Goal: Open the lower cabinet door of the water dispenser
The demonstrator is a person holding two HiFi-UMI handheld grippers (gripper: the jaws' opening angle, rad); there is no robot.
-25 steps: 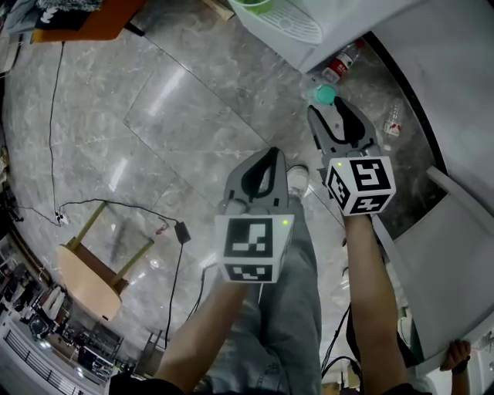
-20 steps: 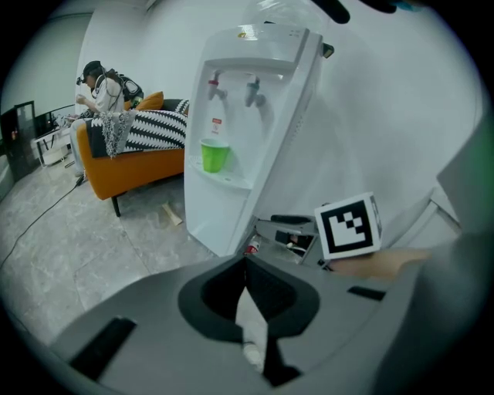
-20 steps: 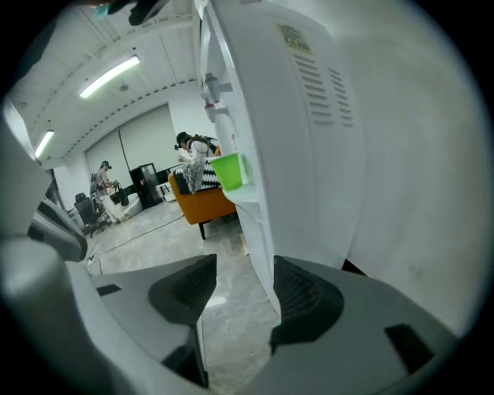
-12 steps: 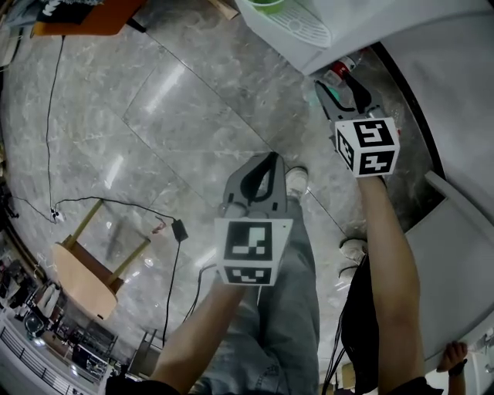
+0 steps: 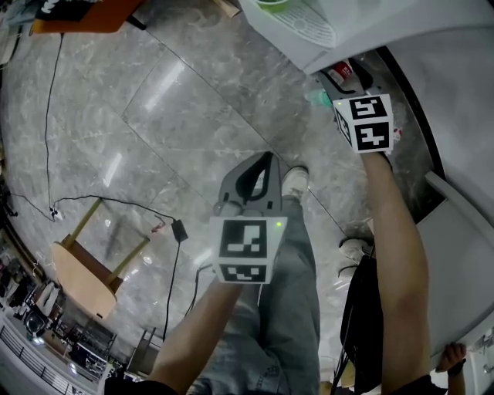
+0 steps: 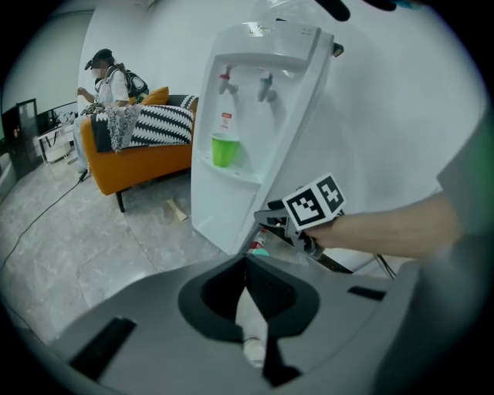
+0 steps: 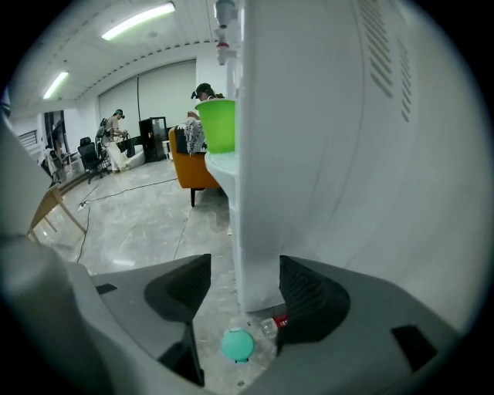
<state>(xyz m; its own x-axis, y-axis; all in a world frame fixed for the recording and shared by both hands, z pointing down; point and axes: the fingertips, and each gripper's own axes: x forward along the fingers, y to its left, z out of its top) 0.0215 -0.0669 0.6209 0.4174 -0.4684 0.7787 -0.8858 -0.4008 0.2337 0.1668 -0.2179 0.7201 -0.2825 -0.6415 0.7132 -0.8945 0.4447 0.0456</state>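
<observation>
Closes in on white plastic water dispenser's (image 7: 324,139) lower corner, right gripper (image 7: 243,266) jaws just spreading wide, empty; left gripper (image 6: 248,266) pinched together, idle; opening seemingly not yet begun.

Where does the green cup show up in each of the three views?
Head view: green cup at the top edge, right of centre, cut off.
Left gripper view: green cup left of centre, in the dispenser's recess.
Right gripper view: green cup upper middle, left of the dispenser's corner.
Shared landmark: the white water dispenser.
</observation>
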